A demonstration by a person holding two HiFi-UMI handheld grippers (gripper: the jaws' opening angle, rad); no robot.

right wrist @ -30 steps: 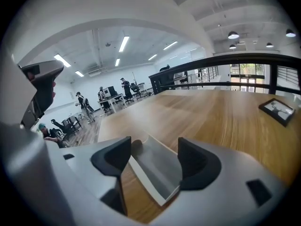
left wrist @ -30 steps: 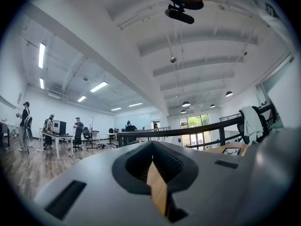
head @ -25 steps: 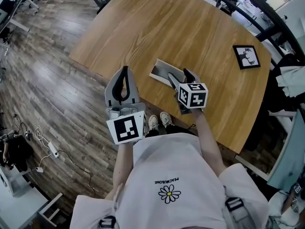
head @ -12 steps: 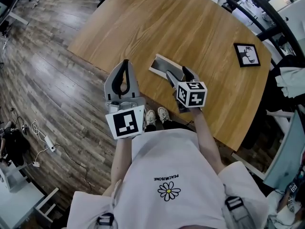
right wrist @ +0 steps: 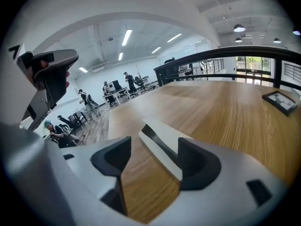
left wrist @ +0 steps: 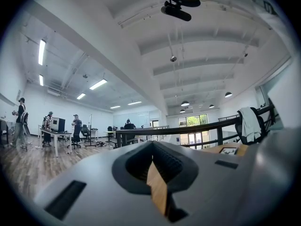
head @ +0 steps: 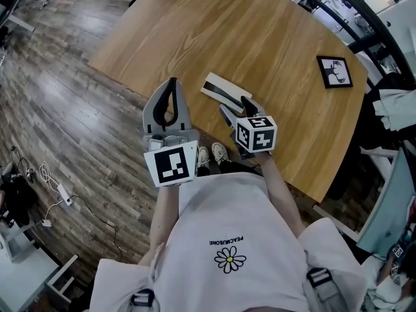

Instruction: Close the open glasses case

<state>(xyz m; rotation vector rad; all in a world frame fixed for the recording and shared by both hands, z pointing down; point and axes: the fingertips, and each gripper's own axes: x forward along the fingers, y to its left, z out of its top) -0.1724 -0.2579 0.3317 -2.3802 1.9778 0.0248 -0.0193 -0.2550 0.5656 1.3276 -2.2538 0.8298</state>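
Note:
The glasses case (head: 220, 90) is a flat white box with a dark strip along one side, lying on the wooden table (head: 247, 31) near its front edge. In the right gripper view the case (right wrist: 162, 142) shows a dark wedge of a gap under its white lid. My right gripper (head: 235, 105) is open just in front of the case, and the case's near end lies between its jaws (right wrist: 155, 159). My left gripper (head: 170, 87) is shut and empty, held over the table's edge to the left of the case. Its jaws (left wrist: 153, 145) point out into the room.
A small black picture frame (head: 335, 71) lies at the table's far right, also visible in the right gripper view (right wrist: 281, 100). Wooden floor (head: 58, 90) lies to the left of the table. People and desks (left wrist: 51, 126) stand far off in the room.
The case showed an open grey inside a second ago; its white lid has since come down over it. The right gripper has drawn back slightly toward me. The left gripper has barely moved.

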